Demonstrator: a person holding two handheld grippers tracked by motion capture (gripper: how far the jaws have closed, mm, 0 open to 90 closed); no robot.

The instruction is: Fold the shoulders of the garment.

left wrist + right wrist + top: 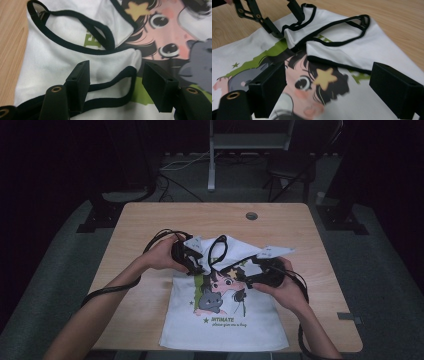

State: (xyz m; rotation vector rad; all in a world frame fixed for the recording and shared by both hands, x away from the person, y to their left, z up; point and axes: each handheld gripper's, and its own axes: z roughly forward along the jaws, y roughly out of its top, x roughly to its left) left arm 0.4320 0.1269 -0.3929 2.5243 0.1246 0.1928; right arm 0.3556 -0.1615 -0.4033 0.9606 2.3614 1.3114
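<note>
White printed shirt [235, 315] lies mid-table [150, 220], top folded down. L claw [113, 82] wide open over black-trimmed fold, gripping nothing. R claw [327, 92] wide open above print, empty. Bare wood all around shirt.

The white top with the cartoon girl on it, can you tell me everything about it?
The white top is thin, soft-looking cloth edged with black trim, printed with a cartoon girl, a grey animal, yellow star and green lettering. It lies on the wooden table, its upper part with straps folded down over the picture, its hem towards the person. Both grippers hover over the fold, jaws open, not pinching it.
</note>
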